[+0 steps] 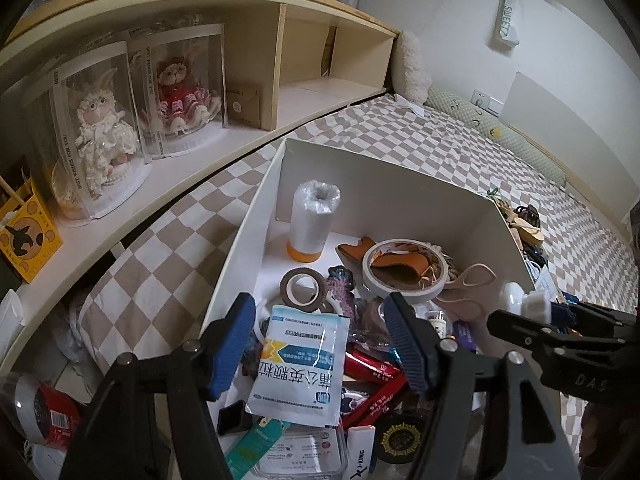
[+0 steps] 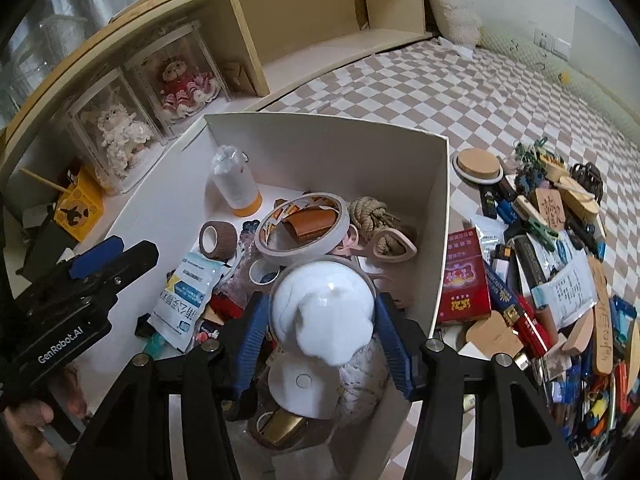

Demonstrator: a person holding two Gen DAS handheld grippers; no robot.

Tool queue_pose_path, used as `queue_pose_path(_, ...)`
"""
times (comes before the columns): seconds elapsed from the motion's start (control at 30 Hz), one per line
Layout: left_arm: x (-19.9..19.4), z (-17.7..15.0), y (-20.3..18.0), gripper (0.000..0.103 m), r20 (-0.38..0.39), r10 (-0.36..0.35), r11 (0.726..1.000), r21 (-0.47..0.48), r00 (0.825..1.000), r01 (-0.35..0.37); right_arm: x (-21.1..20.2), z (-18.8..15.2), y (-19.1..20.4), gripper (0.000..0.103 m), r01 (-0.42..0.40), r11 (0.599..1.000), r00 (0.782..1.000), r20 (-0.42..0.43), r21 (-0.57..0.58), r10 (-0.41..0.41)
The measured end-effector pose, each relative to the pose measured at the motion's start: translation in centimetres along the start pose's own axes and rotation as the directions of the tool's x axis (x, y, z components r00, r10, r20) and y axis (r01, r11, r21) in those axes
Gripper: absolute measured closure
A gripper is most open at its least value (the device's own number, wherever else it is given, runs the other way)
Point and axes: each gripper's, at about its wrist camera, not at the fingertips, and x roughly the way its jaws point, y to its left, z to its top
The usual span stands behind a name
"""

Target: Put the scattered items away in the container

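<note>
The white figurine (image 2: 324, 312), likely light, smooth and slippery, sits clamped at its round head between the right gripper (image 2: 322, 316) jaws above the container (image 2: 436, 216); left gripper (image 1: 320, 340) jaws apart.

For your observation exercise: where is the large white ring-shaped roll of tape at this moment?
In both wrist views the large white ring-shaped roll of tape lies inside the white box, right of the brown tape roll and left of the knotted rope.

White open box (image 2: 436, 216) (already crammed) beside scattered pile (image 2: 560, 264) on checkered bedspread (image 2: 400, 80).
</note>
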Motion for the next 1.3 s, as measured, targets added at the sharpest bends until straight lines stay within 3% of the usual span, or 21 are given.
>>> queue_pose_path(0.03,0.0,0.0,0.0,0.037,-0.001,-0.001,1.0,0.0,1.0,0.001,0.0,0.0,0.1,0.023,-0.003,1.0,1.0,0.008,-0.005,0.003)
queue_pose_path(0.1,0.0,-0.1,-0.1,0.037,-0.003,0.002,1.0,0.002,1.0,-0.002,-0.5,-0.1,0.3,0.0,0.001,1.0,0.999,0.05,-0.021,0.0)
queue_pose_path(0.2,0.0,0.0,-0.1,0.036,-0.003,0.001,1.0,0.002,1.0,-0.001,-1.1,0.0,0.6,0.0,0.025,0.999,0.996,0.088,-0.045,-0.021)
queue_pose_path(0.3,-0.3,0.1,-0.2,0.022,0.009,-0.004,1.0,0.001,1.0,0.004,-1.3,0.1,0.6,0.0,0.034,0.998,0.995,0.09,-0.048,-0.03)
queue_pose_path(0.4,-0.9,0.2,-0.3,0.018,0.02,-0.006,1.0,0.002,1.0,0.006,-1.6,0.0,0.5,0.0,0.041,0.998,0.995,0.091,-0.046,-0.037)
queue_pose_path(0.5,-1.3,0.3,-0.3,0.001,0.025,-0.003,1.0,0.002,1.0,0.003,-2.1,-0.2,0.4,0.0,0.045,0.998,0.994,0.098,-0.039,-0.041)
queue_pose_path(0.93,-3.6,0.1,-0.6,0.0,0.038,0.017,1.0,-0.014,0.999,-0.017,-4.0,-1.1,0.5,0.0,0.057,0.997,0.991,0.128,-0.052,-0.05)
queue_pose_path(1.3,-7.3,0.0,-2.3,0.0,0.092,-0.003,1.0,-0.001,0.996,0.003,-9.0,-1.8,-0.5,0.0,0.06,0.998,0.972,0.227,-0.005,-0.057)
